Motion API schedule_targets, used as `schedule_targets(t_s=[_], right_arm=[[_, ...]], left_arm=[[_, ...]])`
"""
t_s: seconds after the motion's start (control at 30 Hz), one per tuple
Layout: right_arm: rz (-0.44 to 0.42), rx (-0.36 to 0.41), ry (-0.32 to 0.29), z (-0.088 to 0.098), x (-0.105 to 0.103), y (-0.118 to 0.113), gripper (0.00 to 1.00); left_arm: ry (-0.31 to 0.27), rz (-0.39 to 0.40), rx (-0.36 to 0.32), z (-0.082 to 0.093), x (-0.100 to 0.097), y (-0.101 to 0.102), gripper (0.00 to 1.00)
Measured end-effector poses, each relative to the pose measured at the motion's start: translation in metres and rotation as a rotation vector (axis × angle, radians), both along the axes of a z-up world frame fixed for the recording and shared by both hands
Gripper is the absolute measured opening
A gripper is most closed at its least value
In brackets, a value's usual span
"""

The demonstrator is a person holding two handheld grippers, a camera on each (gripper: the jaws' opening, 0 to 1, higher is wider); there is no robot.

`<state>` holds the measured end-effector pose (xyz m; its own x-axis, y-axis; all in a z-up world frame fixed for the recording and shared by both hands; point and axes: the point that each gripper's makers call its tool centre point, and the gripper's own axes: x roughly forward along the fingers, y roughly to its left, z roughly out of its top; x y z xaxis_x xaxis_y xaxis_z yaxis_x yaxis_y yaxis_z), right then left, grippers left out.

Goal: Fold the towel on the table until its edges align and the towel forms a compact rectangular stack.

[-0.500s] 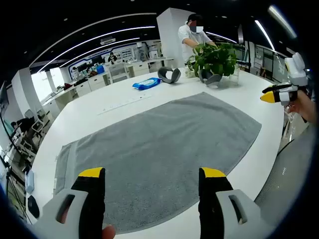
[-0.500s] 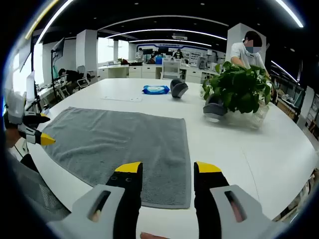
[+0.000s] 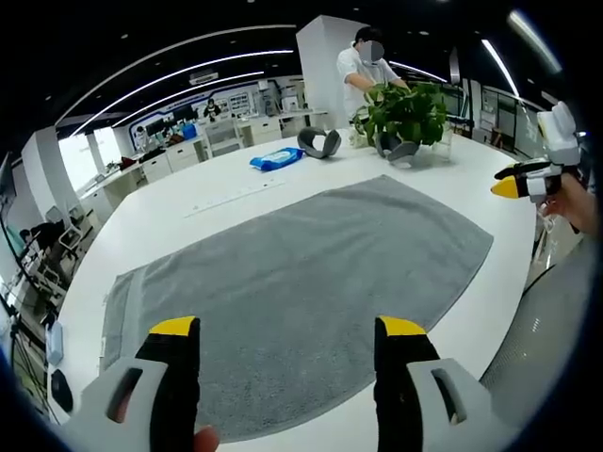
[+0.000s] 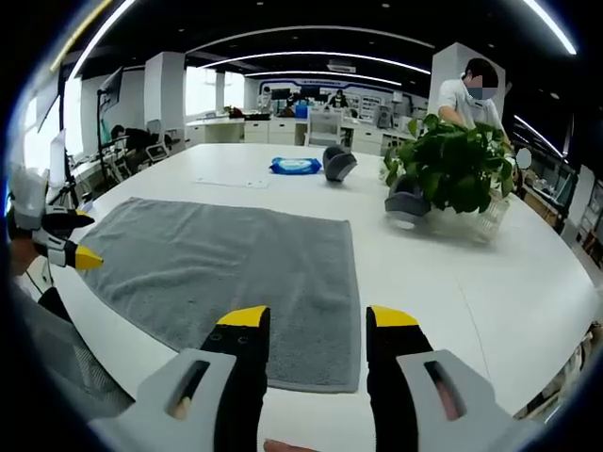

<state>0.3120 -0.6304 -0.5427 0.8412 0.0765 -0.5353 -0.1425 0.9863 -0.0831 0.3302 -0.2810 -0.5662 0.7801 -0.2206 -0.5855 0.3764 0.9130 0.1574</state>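
Towel [image 3: 292, 292] flat, seemingly just beyond both grippers' spread jaws.

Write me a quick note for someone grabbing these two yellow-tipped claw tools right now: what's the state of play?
Left gripper: open, empty, hovering over the near edge of the grey rectangular terry towel.
Right gripper: open, empty, above the towel's near right corner.
The towel lies spread flat in a single layer on the white table.
Done: no fold yet.
Left: grip an edge, fold it over until edges align, repeat into a compact rectangular stack.
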Motion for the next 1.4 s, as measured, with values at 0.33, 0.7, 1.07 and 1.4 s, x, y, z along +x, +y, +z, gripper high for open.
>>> schedule_targets(t_s=[0.33,0.7,1.07,1.4], right_arm=[[-0.033,0.008,-0.008,0.003,-0.001,-0.007,0.39],[-0.092,0.05,-0.024,0.007,-0.002,-0.02,0.39],[-0.086,0.036,-0.014,0.004,-0.003,-0.018,0.38],[-0.085,0.021,-0.002,0.003,-0.004,-0.02,0.37]], left_arm=[[-0.019,0.009,-0.037,0.007,0.002,0.0,0.71],[-0.032,0.023,-0.083,0.013,0.004,0.0,0.71],[-0.036,0.037,-0.102,0.014,0.004,0.002,0.7],[-0.035,0.052,-0.131,0.016,0.005,0.004,0.7]])
